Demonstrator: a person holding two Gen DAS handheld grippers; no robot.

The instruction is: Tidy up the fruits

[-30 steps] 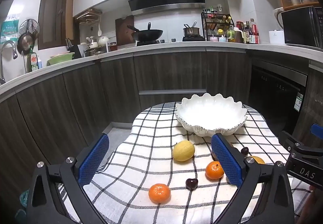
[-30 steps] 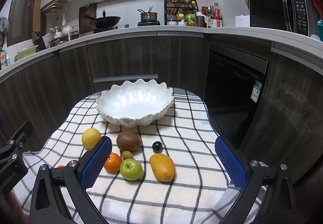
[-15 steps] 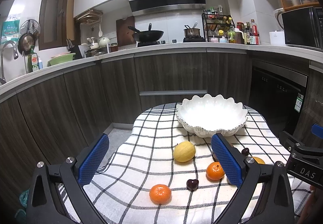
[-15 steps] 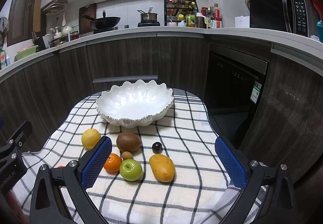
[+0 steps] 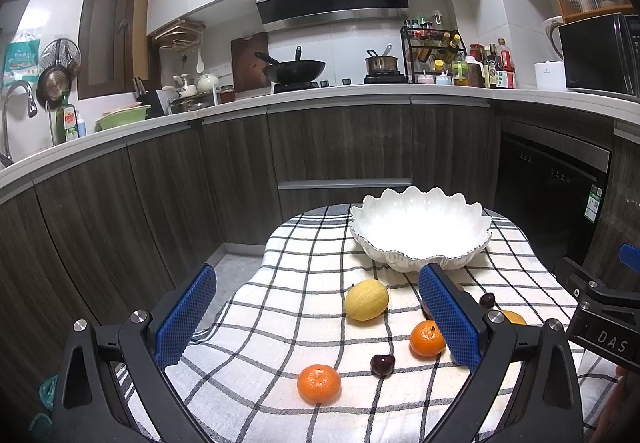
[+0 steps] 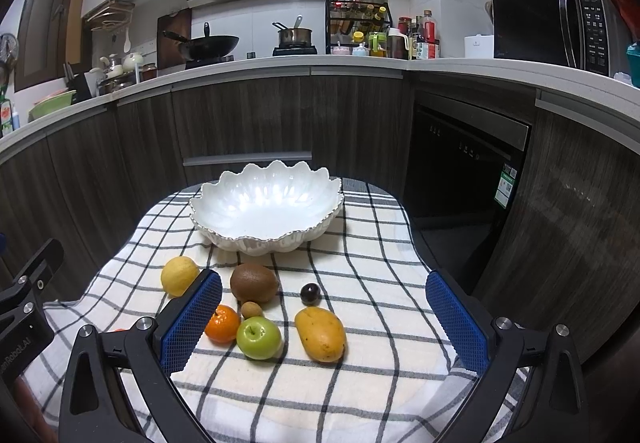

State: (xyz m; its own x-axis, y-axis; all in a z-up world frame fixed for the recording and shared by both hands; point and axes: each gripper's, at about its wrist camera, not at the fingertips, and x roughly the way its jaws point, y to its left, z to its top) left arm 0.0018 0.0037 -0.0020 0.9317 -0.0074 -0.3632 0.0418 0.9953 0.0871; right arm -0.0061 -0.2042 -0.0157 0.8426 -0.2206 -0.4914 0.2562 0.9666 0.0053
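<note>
Both grippers, left (image 5: pixel 312 317) and right (image 6: pixel 324 321), hover with fingers wide and empty over fruit loose on the tabletop at 6 o'clock of the empty bowl (image 6: pixel 224 211); the mango (image 6: pixel 320 333) likely soft-skinned and heavy, best gripped across its middle.

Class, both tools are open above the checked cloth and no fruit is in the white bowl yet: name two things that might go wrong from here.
1. The kiwi, small brown fruit, tangerine and apple sit crowded; gripping one may nudge another away.
2. The bowl looks breakable; a dropped mango might chip its scalloped rim.
</note>
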